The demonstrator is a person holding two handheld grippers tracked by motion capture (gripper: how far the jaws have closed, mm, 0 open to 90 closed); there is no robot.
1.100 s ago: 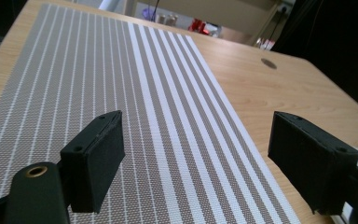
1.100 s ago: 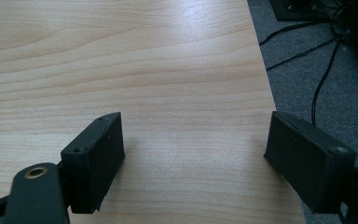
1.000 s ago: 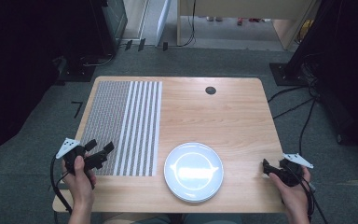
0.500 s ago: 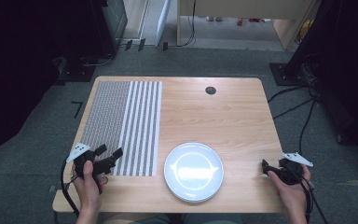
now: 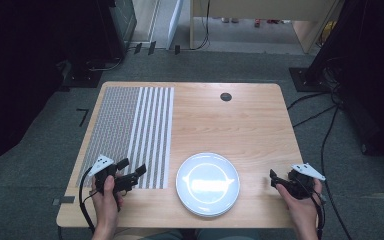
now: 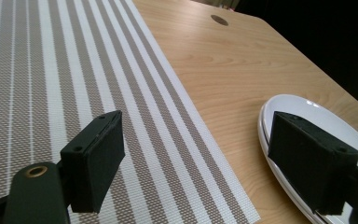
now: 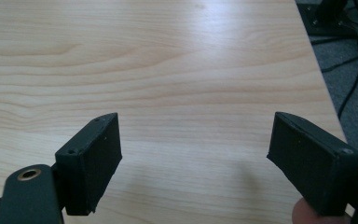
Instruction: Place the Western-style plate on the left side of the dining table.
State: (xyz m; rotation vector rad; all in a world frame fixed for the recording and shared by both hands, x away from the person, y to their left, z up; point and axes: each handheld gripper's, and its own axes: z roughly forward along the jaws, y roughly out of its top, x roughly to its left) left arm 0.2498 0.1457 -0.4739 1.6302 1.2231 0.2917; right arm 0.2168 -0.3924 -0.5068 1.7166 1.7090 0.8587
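A white plate (image 5: 208,183) lies near the front edge of the wooden table (image 5: 230,125), and its rim (image 6: 279,140) shows in the left gripper view. To its left a striped grey-and-white placemat (image 5: 130,130) covers the table's left part. My left gripper (image 5: 132,168) hovers open over the mat's front right corner, pointing toward the plate, with nothing between its pads (image 6: 95,158). My right gripper (image 5: 273,176) is open at the table's front right, just right of the plate, with bare wood between its pads (image 7: 91,158).
A small dark round grommet (image 5: 225,96) sits in the tabletop near the far edge. Cables (image 5: 325,125) run across the grey floor to the right of the table. Dark furniture stands at the left and far right.
My left hand has moved right and toward the front, from the mat's left edge to near its front right corner. My right hand has shifted slightly left and up. Both grippers stay open.
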